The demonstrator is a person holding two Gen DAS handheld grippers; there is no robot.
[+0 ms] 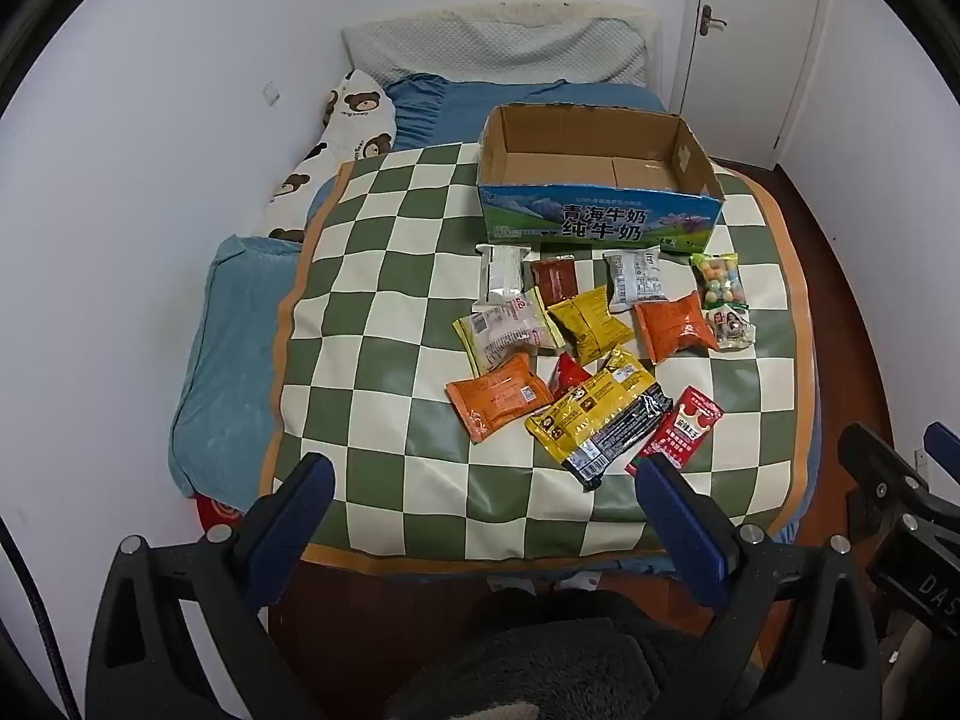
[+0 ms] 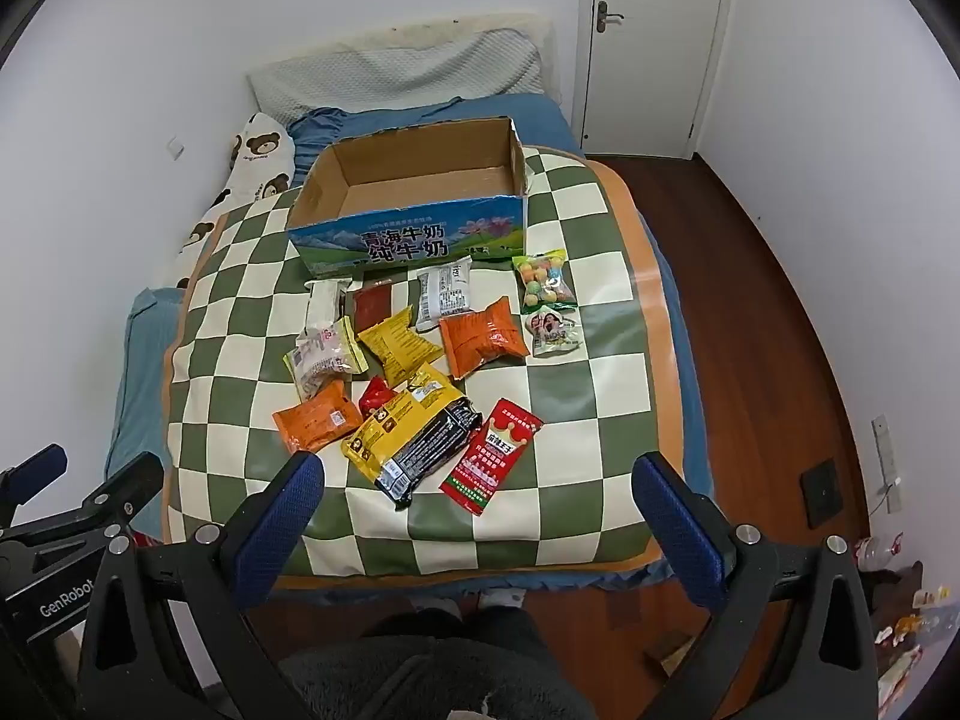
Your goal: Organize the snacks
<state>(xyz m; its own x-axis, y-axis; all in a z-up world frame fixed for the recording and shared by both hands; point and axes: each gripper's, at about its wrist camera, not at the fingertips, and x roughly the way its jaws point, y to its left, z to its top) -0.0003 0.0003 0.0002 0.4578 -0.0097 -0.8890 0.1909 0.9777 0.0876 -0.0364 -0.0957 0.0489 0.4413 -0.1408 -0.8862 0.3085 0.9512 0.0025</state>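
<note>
Both the left hand-held gripper point(image 1: 480, 480) and the right hand-held gripper point(image 2: 480, 480) hang with jaws spread wide, gripping nothing, over the near edge of the checkered mat point(image 1: 384, 276) on the bed point(image 2: 678, 312). Just beyond their fingertips the snack packets point(image 1: 600, 420) lie scattered on the mat. Farther off stands the cardboard box point(image 1: 600, 219), open-topped and empty. Bare mat flanks the packets on both sides.

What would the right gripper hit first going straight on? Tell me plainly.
Probably the checkered mat near the bed's front edge, beside the red sachet. The right gripper is open and empty, pointing steeply down. Depth is unclear, so it might clip the sachet first.
</note>
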